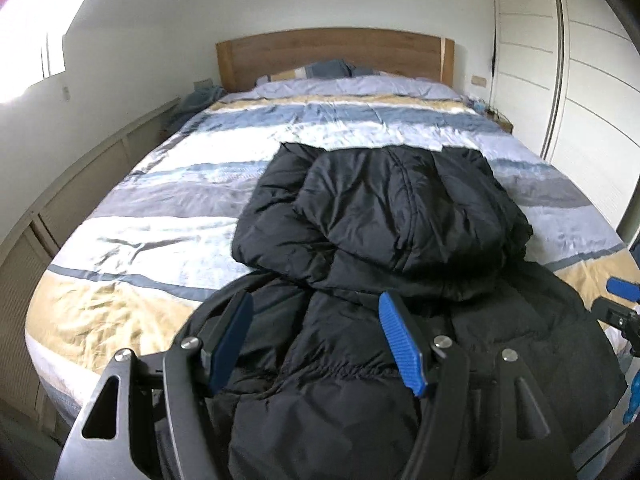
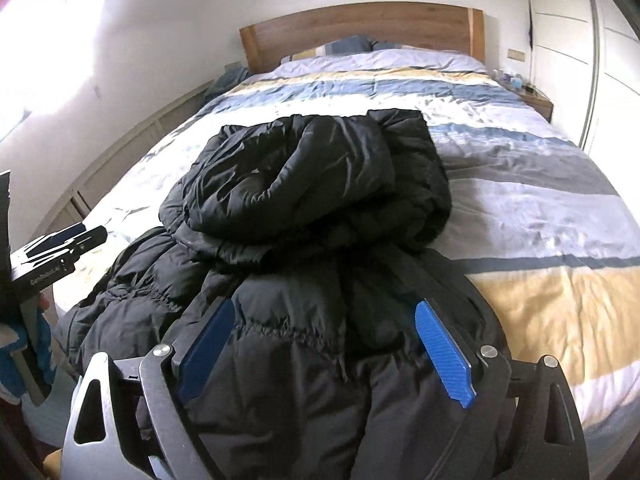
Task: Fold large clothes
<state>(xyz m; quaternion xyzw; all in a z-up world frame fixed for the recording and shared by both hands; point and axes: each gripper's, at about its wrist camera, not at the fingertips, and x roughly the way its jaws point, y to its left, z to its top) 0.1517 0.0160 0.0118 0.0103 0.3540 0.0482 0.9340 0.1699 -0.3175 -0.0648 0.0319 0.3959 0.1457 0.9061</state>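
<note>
A black puffer jacket lies on the striped bed, its far part folded into a bundle and its near part spread at the bed's foot; it also shows in the right wrist view. My left gripper is open, its blue pads wide apart just above the near jacket fabric, holding nothing. My right gripper is open too, over the jacket's near part to the right. The right gripper shows at the left wrist view's right edge; the left gripper shows at the right wrist view's left edge.
The bed has a striped blue, white and tan cover, pillows and a wooden headboard. A low cabinet runs along the left wall. A wardrobe and a bedside table stand at the right.
</note>
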